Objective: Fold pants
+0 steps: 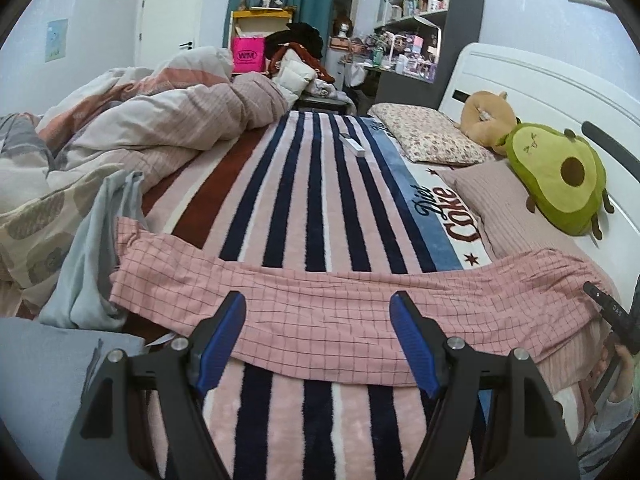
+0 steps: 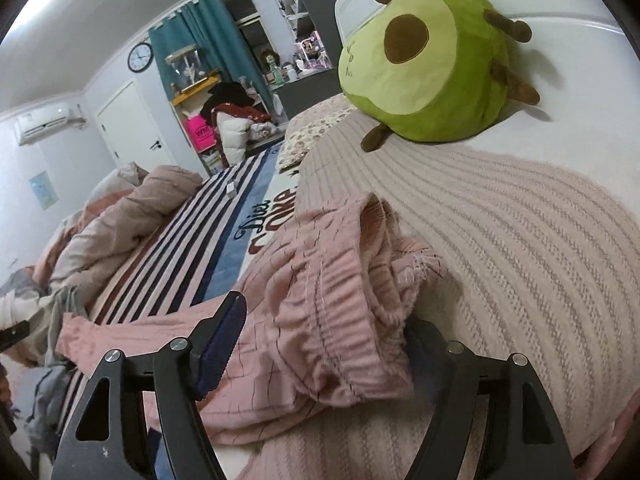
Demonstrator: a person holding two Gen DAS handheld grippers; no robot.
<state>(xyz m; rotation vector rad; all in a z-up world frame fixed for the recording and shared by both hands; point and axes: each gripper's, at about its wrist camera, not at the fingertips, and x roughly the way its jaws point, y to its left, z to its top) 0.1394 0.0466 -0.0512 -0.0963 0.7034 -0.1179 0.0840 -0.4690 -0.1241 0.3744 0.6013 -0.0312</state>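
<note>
Two grippers hang over one pair of pink checked pants (image 1: 332, 312), and the whole next move hinges on how that garment lies between them. It is stretched flat across the striped blanket (image 1: 304, 200), its long axis running from nine o'clock to three o'clock in the left wrist view, crosswise to the blanket's stripes.

From the left gripper (image 1: 318, 344) the pants sit at twelve o'clock, right under the blue pads (image 1: 224, 340). Its jaws stand wide apart, nothing between them but the cloth lying below; whether the tips touch the fabric I cannot tell. The leg ends lie off at nine to ten o'clock, beside a pale blue garment (image 1: 88, 264).

The waistband (image 2: 344, 320), gathered and rumpled, lies at the other end, bunched up on a ribbed pink pillow (image 2: 520, 240). The right gripper (image 2: 324, 344) is the near one there: its fingers are spread to either side of the elastic band, the cloth between them but loose, not pinched. An avocado plush (image 2: 424, 60) sits beyond at one o'clock, well clear.

So I judge the right hand owns the waist and the left the middle of the legs. A fold along the length would bring one end toward the other, along that nine-to-three line, and the left hand would have to shift toward nine o'clock to take the hems.
</note>
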